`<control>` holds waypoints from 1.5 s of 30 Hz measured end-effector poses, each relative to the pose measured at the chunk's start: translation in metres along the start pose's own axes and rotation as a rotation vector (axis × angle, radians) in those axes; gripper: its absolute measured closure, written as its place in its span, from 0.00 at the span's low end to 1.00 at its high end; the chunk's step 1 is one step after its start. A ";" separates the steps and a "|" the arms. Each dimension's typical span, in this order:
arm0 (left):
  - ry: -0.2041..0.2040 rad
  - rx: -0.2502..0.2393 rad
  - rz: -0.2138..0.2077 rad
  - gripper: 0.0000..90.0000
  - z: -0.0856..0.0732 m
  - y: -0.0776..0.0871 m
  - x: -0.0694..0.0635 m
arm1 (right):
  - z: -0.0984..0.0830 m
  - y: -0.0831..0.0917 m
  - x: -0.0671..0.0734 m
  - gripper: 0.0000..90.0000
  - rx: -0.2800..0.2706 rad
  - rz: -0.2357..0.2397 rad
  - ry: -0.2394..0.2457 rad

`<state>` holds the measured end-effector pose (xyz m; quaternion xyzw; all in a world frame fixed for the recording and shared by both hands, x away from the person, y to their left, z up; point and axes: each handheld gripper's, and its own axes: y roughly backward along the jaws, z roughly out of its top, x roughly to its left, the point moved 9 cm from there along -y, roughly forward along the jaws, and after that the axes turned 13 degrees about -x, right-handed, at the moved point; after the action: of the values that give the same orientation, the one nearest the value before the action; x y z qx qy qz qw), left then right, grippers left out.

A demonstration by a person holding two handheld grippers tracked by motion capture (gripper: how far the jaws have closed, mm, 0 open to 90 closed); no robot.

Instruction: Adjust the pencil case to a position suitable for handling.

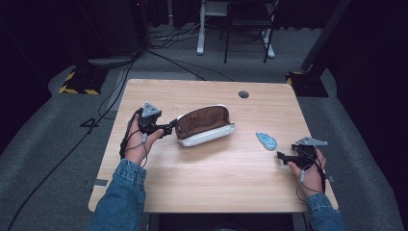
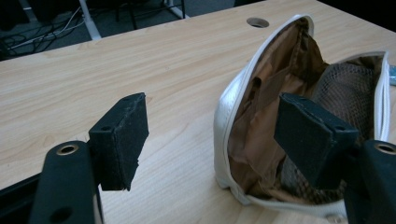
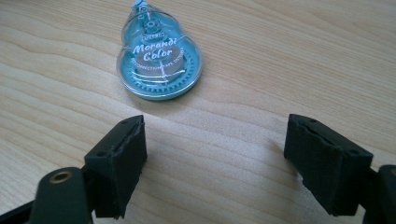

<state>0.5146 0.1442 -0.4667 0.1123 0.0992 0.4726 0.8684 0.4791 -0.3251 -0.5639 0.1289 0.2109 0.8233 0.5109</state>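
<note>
On a wooden bench (image 1: 207, 178), the left hand-held gripper (image 1: 171, 128) straddles the open pouch's (image 1: 204, 125) rim, jaws unclenched. The right hand-held gripper (image 3: 215, 154) gapes just short of a correction tape (image 3: 159, 58); it should advance squarely, then close gently.

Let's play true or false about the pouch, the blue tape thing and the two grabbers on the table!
1. The pouch is zipped shut. False: it lies open, brown lining showing.
2. The blue correction tape sits inside the pouch. False: it lies on the table, apart from it.
3. The right gripper holds nothing. True.
4. The left gripper has one jaw inside the pouch's opening. True.
5. The table is glass. False: wood.
</note>
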 end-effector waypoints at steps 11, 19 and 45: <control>-0.034 0.014 -0.041 0.29 -0.010 -0.034 -0.003 | 0.000 0.000 0.000 0.23 0.000 0.000 0.000; -0.030 0.048 -0.075 0.32 -0.022 -0.051 -0.008 | 0.000 0.000 0.000 0.23 0.000 0.000 0.000; 0.037 0.132 -0.210 0.77 -0.053 -0.076 -0.014 | 0.000 0.000 0.000 0.24 -0.001 0.004 0.002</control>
<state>0.5532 0.0974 -0.5386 0.1497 0.1573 0.3732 0.9020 0.4789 -0.3248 -0.5637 0.1280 0.2108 0.8245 0.5093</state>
